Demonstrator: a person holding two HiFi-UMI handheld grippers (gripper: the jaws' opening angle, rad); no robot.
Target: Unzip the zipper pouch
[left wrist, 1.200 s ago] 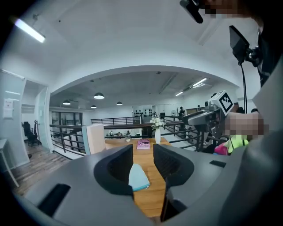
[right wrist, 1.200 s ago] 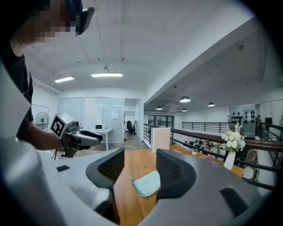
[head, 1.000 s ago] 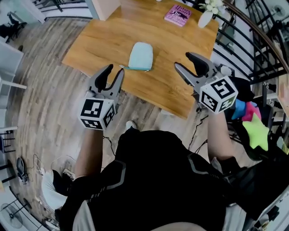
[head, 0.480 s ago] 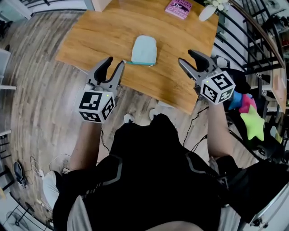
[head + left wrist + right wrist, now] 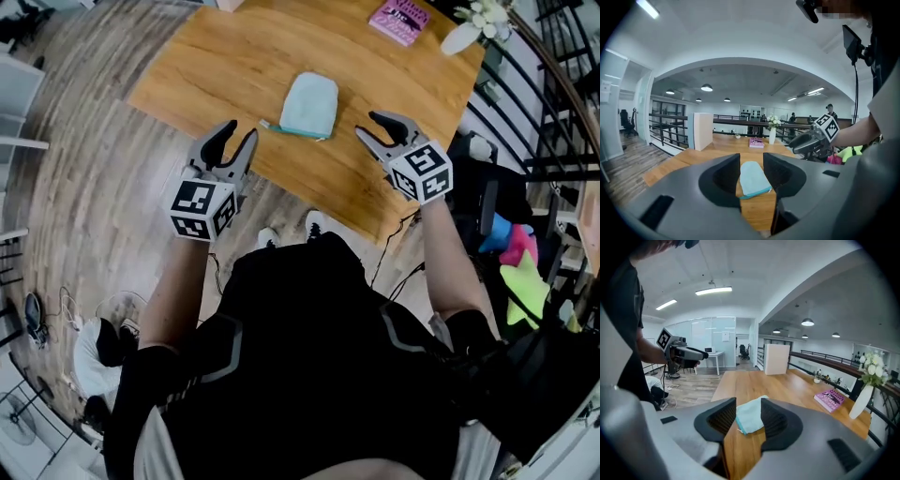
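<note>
On the wooden table (image 5: 206, 66), the head view shows a pale blue pouch (image 5: 309, 103) lying flat near the front edge, with its darker zipper edge (image 5: 295, 132) turned toward us. We hold the left gripper (image 5: 234, 141) near that front edge, left of the pouch and apart from it. We hold the right gripper (image 5: 371, 127) over the table, right of the pouch and not touching it. A pink book (image 5: 400, 21) and a white vase (image 5: 466, 36) sit at the far right corner.

Along the left gripper view, the jaws stand spread with nothing between the pads. The pouch (image 5: 753, 178) shows through the gap, lying on the table beyond them. The right gripper (image 5: 799, 145) appears at the right of this view.

Along the right gripper view, the jaws are closing and nothing sits between them. The pouch (image 5: 750, 418) lies on the table beyond the gap. The book (image 5: 829, 401) and the vase (image 5: 860, 408) stand farther right.
</note>
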